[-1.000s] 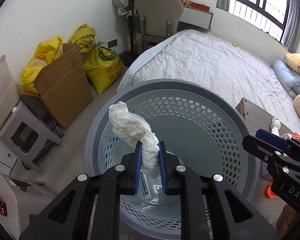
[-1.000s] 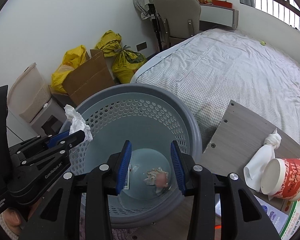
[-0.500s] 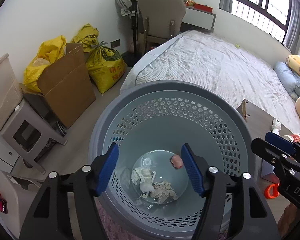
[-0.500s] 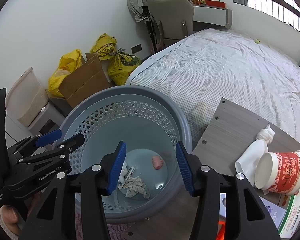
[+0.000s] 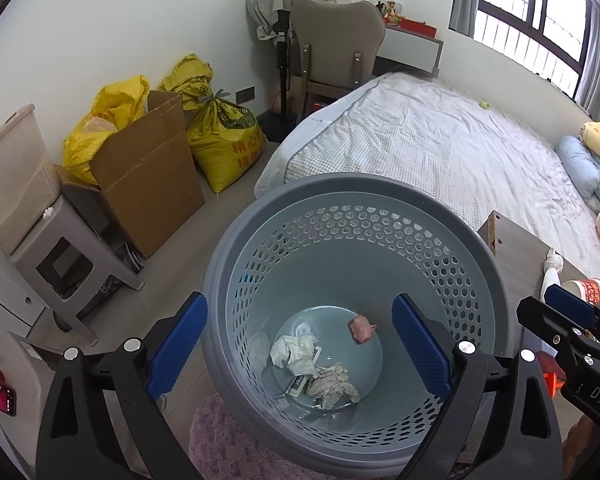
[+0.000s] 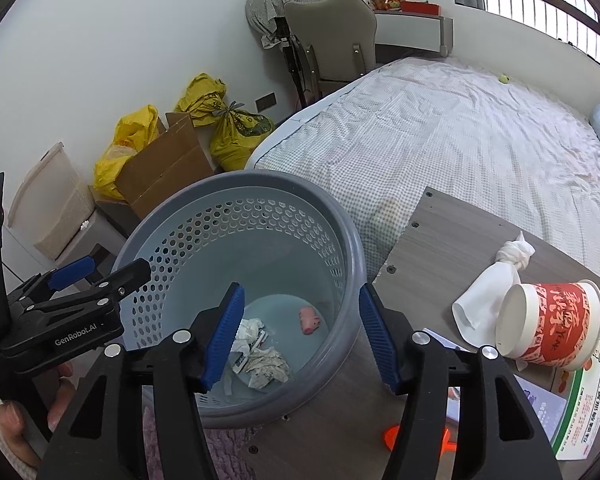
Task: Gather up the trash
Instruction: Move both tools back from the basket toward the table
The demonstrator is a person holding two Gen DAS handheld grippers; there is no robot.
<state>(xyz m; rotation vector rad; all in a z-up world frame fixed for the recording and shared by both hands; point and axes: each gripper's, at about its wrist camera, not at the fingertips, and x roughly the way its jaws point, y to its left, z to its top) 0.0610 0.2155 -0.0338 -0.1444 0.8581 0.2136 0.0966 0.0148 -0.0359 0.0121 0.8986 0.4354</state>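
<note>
A grey perforated bin [image 5: 356, 184] stands on the floor below both grippers. On its bottom lie a white tissue wad [image 5: 290, 354], crumpled paper [image 5: 332, 384] and a small pink piece [image 5: 362, 328]. My left gripper [image 5: 300, 336] hovers over the bin, its jaws opening wide with nothing between them. My right gripper [image 6: 302, 320] hangs over the bin's [image 6: 236, 178] right side, jaws also opening and empty. A red-and-white paper cup [image 6: 548, 328] lies on its side on the wooden table [image 6: 452, 232], beside a knotted white tissue [image 6: 496, 284].
A bed [image 5: 440, 140] lies behind the bin. Yellow sacks [image 5: 224, 136], a cardboard box [image 5: 148, 176] and a grey stool [image 5: 64, 252] line the left wall. A chair [image 5: 336, 40] stands at the back. A pink rug [image 5: 228, 440] lies under the bin. Papers [image 6: 580, 400] sit under the cup.
My left gripper opened and let go of the white tissue wad, which dropped to the bin's bottom. My right gripper's jaws spread wider and it drifted a little toward the table.
</note>
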